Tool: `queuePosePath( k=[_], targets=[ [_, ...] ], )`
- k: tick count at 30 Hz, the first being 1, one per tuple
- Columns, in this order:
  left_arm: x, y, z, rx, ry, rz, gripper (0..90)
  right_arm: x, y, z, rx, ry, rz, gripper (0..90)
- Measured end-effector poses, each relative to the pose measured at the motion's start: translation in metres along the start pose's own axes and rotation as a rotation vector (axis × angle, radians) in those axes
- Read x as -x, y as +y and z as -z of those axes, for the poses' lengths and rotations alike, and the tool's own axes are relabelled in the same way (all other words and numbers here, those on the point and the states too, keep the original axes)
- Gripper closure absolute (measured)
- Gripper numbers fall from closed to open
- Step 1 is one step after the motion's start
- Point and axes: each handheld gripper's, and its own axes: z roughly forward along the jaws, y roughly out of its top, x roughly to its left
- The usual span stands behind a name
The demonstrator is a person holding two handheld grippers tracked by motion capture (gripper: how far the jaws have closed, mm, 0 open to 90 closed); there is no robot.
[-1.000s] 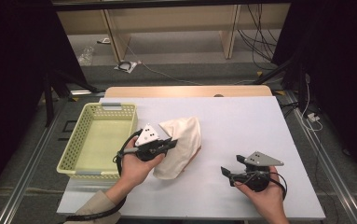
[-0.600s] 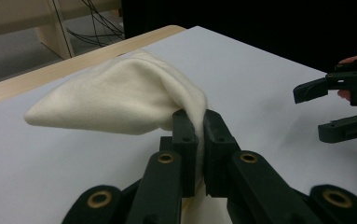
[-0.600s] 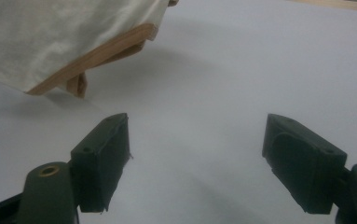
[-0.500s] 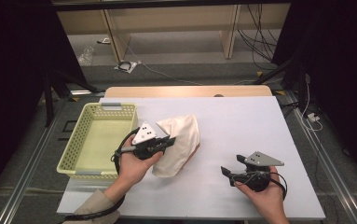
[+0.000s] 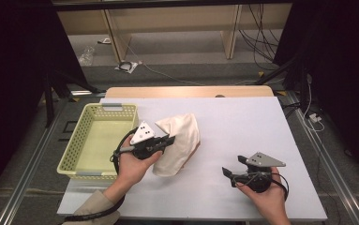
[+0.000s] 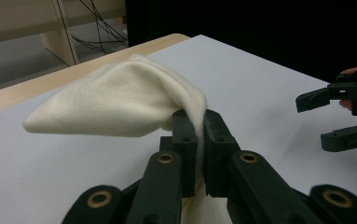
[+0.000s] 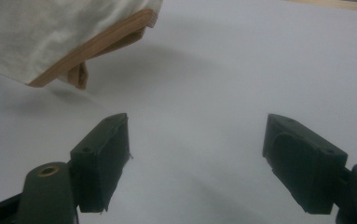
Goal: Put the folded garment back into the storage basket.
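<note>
The left gripper (image 5: 168, 140) is clamped on a fold of the cream cloth (image 5: 179, 143), which lies at the middle of the white table (image 5: 243, 122), just beside the yellow basket (image 5: 97, 140) at the left edge. Its brown-trimmed corner (image 7: 80, 53) hangs lifted. The right gripper (image 5: 231, 174) gapes wide near the front edge, holding nothing. No writing is legible.

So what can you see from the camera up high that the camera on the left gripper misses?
The high view alone takes in the yellow basket at the table's left, both hands, and the floor with cables beyond. The left gripper view alone shows up close how the left gripper has its jaws pinched shut on a fold of the cream cloth. Both share the cloth, the white table and the right gripper, open and apart from the cloth.
</note>
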Motion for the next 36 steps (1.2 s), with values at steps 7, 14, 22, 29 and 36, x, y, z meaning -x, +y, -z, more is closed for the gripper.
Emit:
queuePosePath(
  k=[7, 14, 22, 29, 36],
  targets=[
    [-0.0019, 0.0017, 0.0021, 0.013, 0.004, 0.007, 84.5, 0.0, 0.0, 0.0, 0.001, 0.0, 0.0, 23.9],
    [-0.004, 0.003, 0.0042, 0.02, 0.008, 0.012, 84.5, -0.0001, 0.0002, 0.0002, 0.003, -0.001, 0.001, 23.8],
    [-0.006, 0.0037, 0.0062, 0.029, 0.013, 0.015, 84.5, -0.0002, 0.0, 0.0002, 0.001, -0.001, 0.002, 23.8],
    [-0.0078, 0.0047, 0.008, 0.031, 0.015, 0.018, 84.5, -0.0003, 0.0, 0.0003, 0.002, -0.001, -0.001, 23.7],
    [-0.009, 0.0044, 0.0082, 0.032, 0.016, 0.021, 84.5, -0.0001, 0.0, 0.0003, 0.002, -0.002, 0.001, 23.7]
  ],
)
